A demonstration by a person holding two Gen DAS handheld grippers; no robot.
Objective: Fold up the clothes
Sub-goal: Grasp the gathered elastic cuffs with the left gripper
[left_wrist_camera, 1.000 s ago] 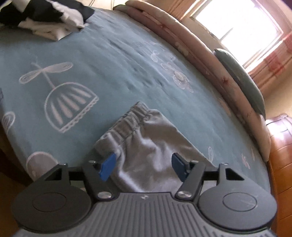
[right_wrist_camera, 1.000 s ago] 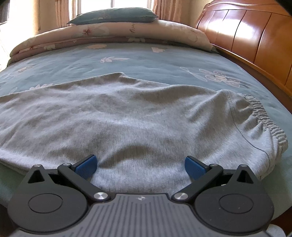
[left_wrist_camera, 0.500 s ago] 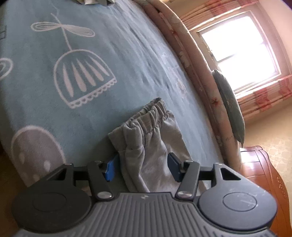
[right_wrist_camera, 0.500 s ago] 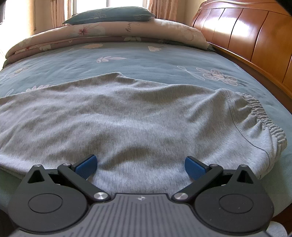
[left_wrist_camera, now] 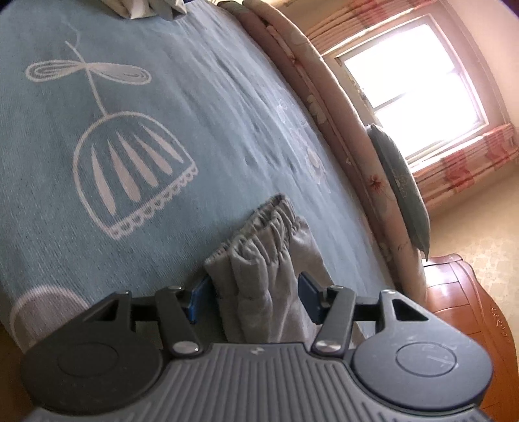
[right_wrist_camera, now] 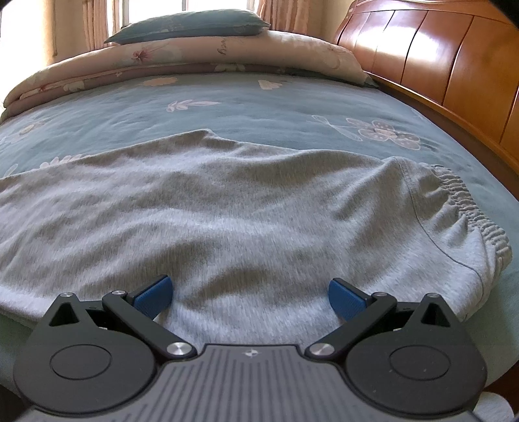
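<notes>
The grey trousers (right_wrist_camera: 246, 207) lie flat on the bed (right_wrist_camera: 259, 107), barely folded. The left gripper (left_wrist_camera: 253, 293) straddles the bunched cuff (left_wrist_camera: 259, 233), jaws having just narrowed, not yet visibly pinching. The right gripper (right_wrist_camera: 249, 292) rests spread wide over the cloth near the waistband (right_wrist_camera: 467, 207). Ahead lies open bedspread; the headboard (right_wrist_camera: 438, 55) bounds its right.

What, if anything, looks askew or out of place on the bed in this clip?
Only the grey trousers: they lie rumpled, and the elastic cuff is bunched into folds between the left gripper fingers. At the far edge, a loose heap of clothes. Nothing spilled or damaged.
</notes>
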